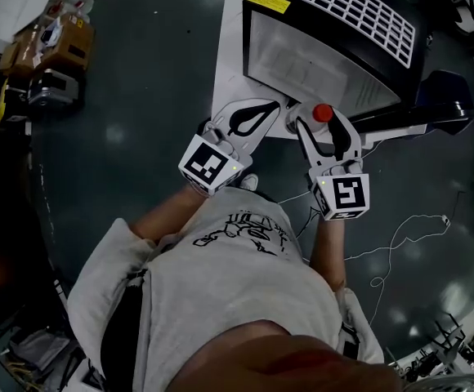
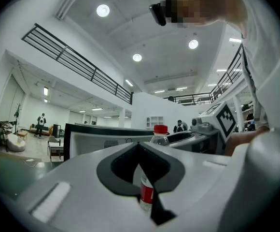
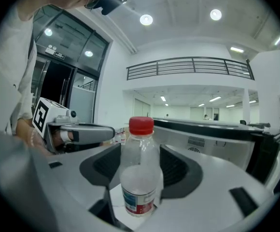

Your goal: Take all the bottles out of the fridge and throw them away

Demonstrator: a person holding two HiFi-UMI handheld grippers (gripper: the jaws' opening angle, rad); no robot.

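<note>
A clear plastic bottle with a red cap (image 1: 323, 113) stands upright between the jaws of my right gripper (image 1: 328, 133), just in front of the black fridge (image 1: 335, 47). In the right gripper view, the bottle (image 3: 140, 178) fills the gap and the right gripper (image 3: 140, 151) is shut on its body. My left gripper (image 1: 249, 119) hangs beside it at the left, its tips together with nothing between them. From the left gripper view, the left gripper (image 2: 139, 146) is shut, and the bottle's cap (image 2: 160, 129) shows just beyond it. The fridge's inside is hidden.
The fridge stands on a white sheet (image 1: 229, 72) on the dark floor. Boxes (image 1: 49, 47) are stacked at the far left, a dark blue object (image 1: 445, 96) lies right of the fridge, and a white cable (image 1: 400, 243) trails over the floor at the right.
</note>
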